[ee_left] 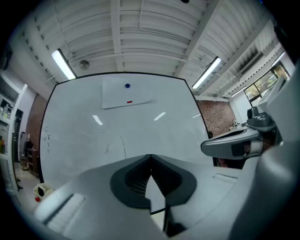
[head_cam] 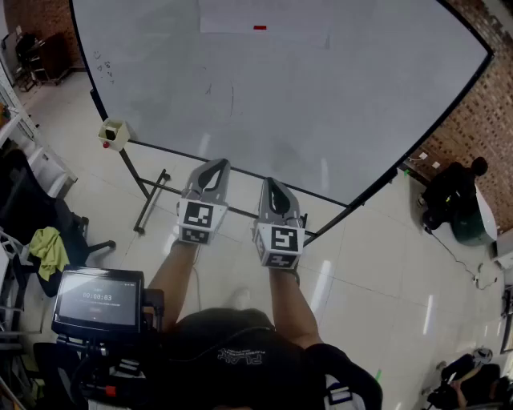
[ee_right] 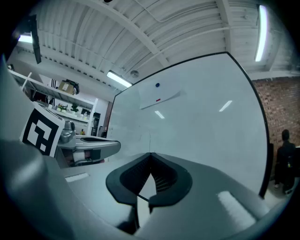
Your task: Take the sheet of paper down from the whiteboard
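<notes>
Both grippers are clenched shut with nothing in them. The left gripper [head_cam: 213,166] and right gripper [head_cam: 276,187] sit side by side in the lower middle of the head view, pointing level at the whiteboard [head_cam: 337,104] and well apart from it.

The sheet of paper [head_cam: 232,16] is at the very top centre of that frame, high on the board and pretty much straight up-frame from the gap between the two grippers. In the left gripper view it sits above the closed tips and a bit left of them. In the right gripper view it's above and just a touch right. So honestly neither hand looks clearly nearer, I'd call it a tie.

The long side of the sheet runs across the board, parallel to the top edge. There's a blue magnet [ee_left: 127,86] near its upper middle and a small red magnet [ee_left: 130,101] down by its lower edge.

My read: the whole thing hinges on going up and forward. The paper is way above where the jaws point now, and they'd need to open first.
</notes>
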Available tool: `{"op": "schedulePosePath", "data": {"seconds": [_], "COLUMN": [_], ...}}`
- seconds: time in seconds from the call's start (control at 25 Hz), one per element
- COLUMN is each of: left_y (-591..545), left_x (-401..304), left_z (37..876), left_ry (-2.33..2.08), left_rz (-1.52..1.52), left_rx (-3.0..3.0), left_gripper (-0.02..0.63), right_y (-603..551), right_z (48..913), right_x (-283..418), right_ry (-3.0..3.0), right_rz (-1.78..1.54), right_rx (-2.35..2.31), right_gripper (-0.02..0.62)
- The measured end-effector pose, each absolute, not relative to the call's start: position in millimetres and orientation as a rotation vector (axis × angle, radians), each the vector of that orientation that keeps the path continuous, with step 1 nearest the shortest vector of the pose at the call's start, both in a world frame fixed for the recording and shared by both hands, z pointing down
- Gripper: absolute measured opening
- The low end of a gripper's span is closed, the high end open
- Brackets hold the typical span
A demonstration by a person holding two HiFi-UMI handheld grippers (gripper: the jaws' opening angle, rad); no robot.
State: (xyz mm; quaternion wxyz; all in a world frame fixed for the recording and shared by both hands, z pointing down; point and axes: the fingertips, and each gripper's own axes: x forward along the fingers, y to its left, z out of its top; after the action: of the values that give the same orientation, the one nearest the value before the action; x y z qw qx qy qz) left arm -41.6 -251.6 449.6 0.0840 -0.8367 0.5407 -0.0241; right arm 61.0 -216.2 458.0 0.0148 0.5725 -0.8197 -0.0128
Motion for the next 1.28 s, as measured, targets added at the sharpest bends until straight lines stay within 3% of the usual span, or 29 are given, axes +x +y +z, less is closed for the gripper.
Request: {"op": "schedulePosePath", "data": {"seconds": [0.32,1.04,1.28], "left_y": [-302,-391,-430], "left_x": [-27,-13,-20], "left_z": [425,184,132], "left_ry": [1.643,1.317,1.315], "left_rz": [-0.039,0.226,0.27], "left_rx": [-2.428,-1.999,-1.963], "left_gripper": [0.002,0.002,0.002], "right_y": [-271,-359,-387], "right_z": [443,297,251], "right_x": [87,143,138], "right_ry": [-2.644,-2.691,-2.909], "right_rz": [-0.058,-0.367,-0.265], "right_rx": [1.755,2.041,1.979], "right_gripper": [0.014,0.014,0.014]}}
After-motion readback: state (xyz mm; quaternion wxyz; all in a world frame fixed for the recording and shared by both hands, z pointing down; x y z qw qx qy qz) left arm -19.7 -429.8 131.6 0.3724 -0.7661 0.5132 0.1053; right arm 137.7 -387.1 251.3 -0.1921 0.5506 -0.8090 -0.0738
